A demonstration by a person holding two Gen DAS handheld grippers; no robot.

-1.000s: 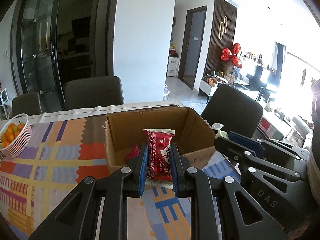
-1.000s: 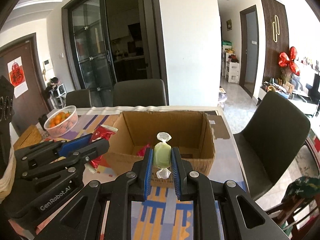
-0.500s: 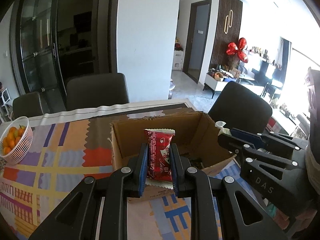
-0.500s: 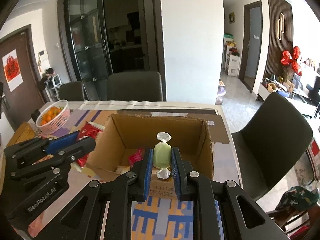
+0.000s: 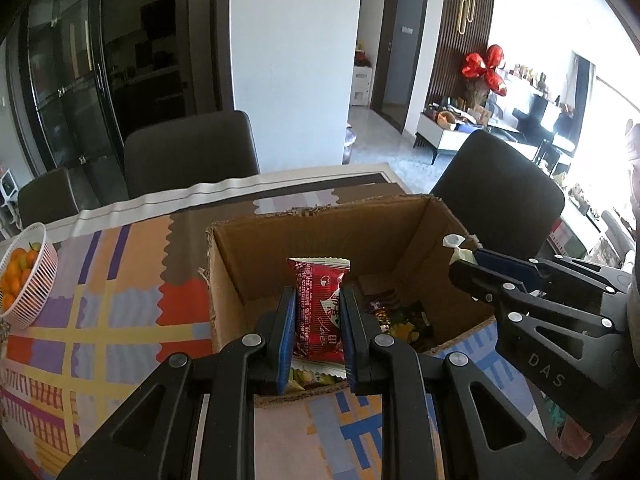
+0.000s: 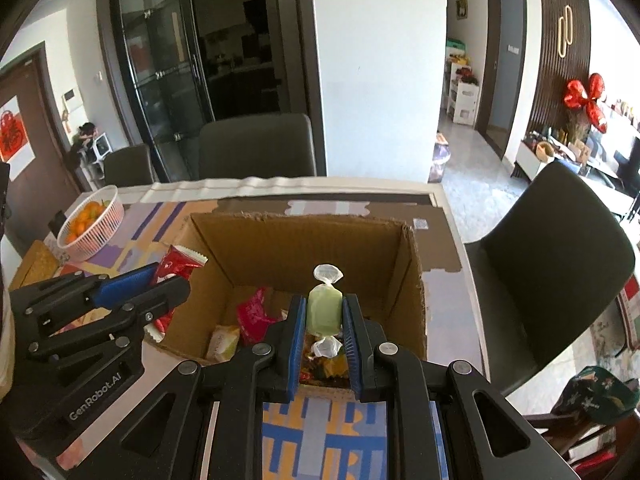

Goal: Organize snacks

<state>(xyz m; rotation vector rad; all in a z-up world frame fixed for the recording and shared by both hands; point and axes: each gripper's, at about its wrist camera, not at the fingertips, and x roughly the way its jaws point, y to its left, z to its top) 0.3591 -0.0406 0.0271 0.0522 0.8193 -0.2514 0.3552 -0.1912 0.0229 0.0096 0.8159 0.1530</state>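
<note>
An open cardboard box stands on the patterned tablecloth with several snack packets inside. My left gripper is shut on a red snack packet, held upright over the box's near edge; it also shows in the right wrist view. My right gripper is shut on a pale green wrapped candy, held over the box's near right side; it also shows in the left wrist view. Inside lie a pink packet and a yellow packet.
A white basket of oranges sits at the table's left. Dark chairs stand behind and to the right. A flat cardboard sheet lies beyond the box.
Both grippers have moved forward and up with their snacks, from in front of the box to above its opening. The box's contents now show.
</note>
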